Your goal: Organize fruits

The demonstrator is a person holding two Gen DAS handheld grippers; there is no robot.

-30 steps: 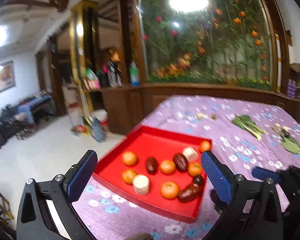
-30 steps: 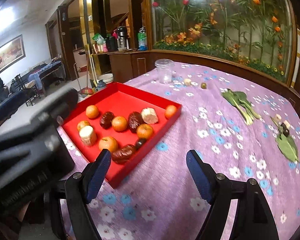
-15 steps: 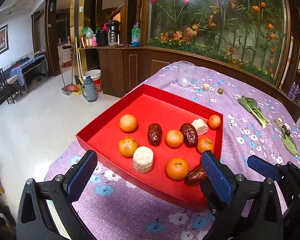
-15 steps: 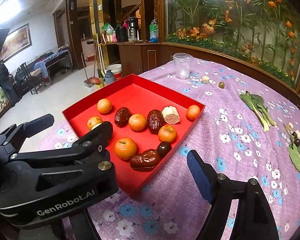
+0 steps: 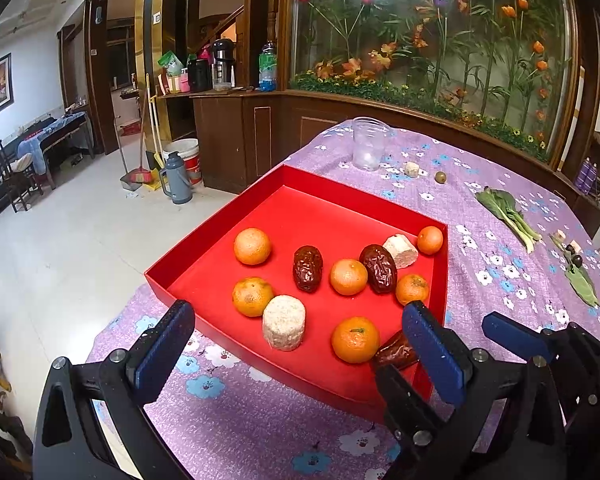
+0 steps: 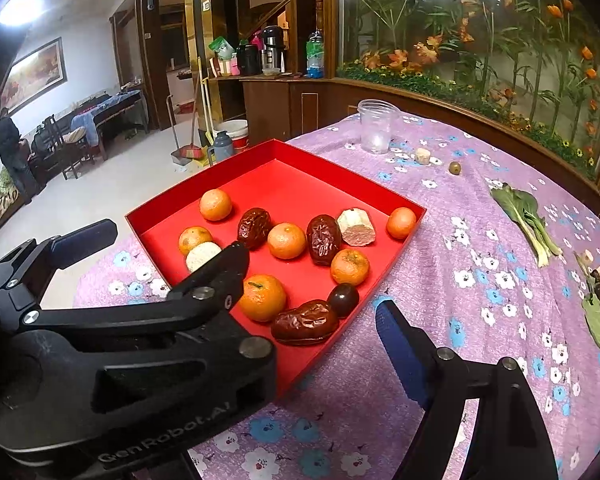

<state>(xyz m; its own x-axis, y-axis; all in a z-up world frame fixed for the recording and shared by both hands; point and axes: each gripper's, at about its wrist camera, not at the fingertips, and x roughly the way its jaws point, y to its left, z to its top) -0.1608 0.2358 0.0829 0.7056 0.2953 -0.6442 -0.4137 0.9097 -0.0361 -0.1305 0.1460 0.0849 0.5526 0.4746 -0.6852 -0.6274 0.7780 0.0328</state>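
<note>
Both tools are hanging over the near edge of the red tray (image 5: 220, 220), and nothing is being held yet. The left gripper (image 5: 300, 344) is showing its blue pads spread wide and empty, framing the near part of the tray where the pale round cake (image 5: 283, 322) and the nearest orange (image 5: 355, 339) are sitting just inside the near wall. The right gripper (image 6: 312, 304) is also gaping with nothing in it, though only its right finger (image 6: 404, 352) is showing clearly, the other being hidden behind the left tool's black body. The fruit is all lying loose on the tray floor: six oranges, three wrinkled dates and a small dark plum (image 6: 343, 299), mixed together, with the plum touching the date (image 6: 304, 322) by the tray's near right corner. Judging from the task, sorting like with like is barely starting. The sensible first pick looks like that nearest orange, sitting clear of the cake with room either side. Coming down straight over it, one pad on each flank, and closing gently should stop it rolling away. The date beside the near right wall is the awkward one, since the wall is crowding one side. Beyond the tray's far corner a clear plastic cup (image 5: 369, 143) is standing on the purple cloth (image 5: 480, 240).
</note>
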